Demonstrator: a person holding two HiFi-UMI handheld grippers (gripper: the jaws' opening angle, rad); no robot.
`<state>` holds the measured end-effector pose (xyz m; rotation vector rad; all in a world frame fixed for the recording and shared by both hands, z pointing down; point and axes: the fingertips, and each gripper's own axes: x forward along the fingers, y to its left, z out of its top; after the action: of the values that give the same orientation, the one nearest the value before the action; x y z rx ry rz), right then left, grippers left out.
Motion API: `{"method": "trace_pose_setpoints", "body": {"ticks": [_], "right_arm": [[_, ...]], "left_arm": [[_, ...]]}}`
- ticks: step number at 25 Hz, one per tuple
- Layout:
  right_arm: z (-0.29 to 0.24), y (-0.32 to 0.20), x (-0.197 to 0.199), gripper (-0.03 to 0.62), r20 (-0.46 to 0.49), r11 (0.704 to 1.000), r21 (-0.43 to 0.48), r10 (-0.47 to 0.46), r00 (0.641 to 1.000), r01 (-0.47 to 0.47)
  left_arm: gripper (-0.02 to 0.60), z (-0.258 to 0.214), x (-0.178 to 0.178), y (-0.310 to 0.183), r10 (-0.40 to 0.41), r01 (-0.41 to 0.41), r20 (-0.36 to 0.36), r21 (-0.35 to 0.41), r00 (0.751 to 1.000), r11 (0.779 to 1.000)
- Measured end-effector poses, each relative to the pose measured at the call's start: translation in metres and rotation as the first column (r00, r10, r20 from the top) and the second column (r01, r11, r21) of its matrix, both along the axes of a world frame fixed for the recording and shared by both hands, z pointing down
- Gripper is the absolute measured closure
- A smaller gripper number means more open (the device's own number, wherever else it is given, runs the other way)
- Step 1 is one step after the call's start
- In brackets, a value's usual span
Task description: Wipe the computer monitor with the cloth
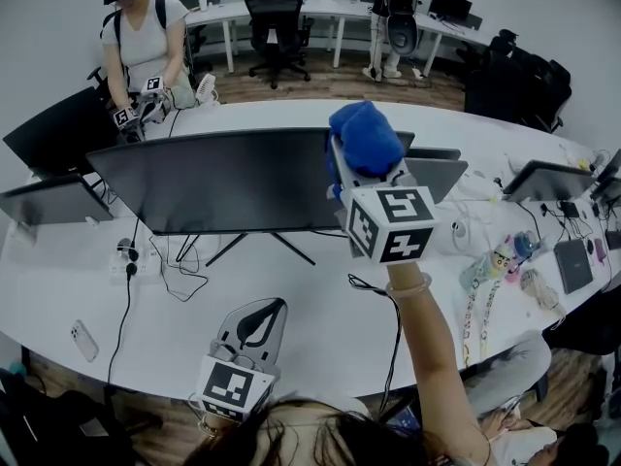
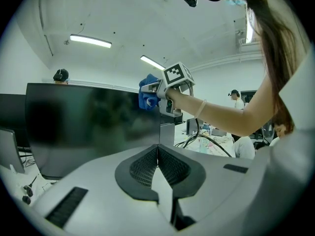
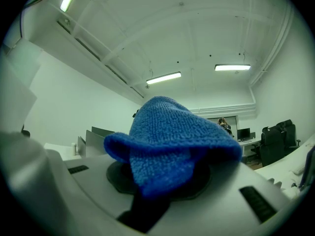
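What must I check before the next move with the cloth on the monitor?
1. Hold of the right tongs on the blue cloth: ok, cloth clamped.
2. Cloth position: ok, at the top right corner of the monitor.
3. Cloth touching the screen: cannot tell.
4. The left tongs: ok, shut, empty, low, in front of the screen.
5. Monitor upright on its stand: ok.
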<state>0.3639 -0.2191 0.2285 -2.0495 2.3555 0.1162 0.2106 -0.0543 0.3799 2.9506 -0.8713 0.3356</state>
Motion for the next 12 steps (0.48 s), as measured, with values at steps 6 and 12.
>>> {"method": "trace_pose_setpoints", "body": {"ticks": [6,12], "right_arm": [[0.002,0.002,0.010,0.494,0.009,1.000,0.004,0.008,1.000,-0.008],[0.002,0.005,0.019,0.494,0.011,1.000,0.009,0.009,1.000,-0.009]], "left_arm": [[0.572,0.001,0.007,0.000,0.009,-0.009,0.010,0.017,1.000,1.000],[0.572,0.003,0.014,0.001,0.007,-0.007,0.018,-0.001,1.000,1.000]]}}
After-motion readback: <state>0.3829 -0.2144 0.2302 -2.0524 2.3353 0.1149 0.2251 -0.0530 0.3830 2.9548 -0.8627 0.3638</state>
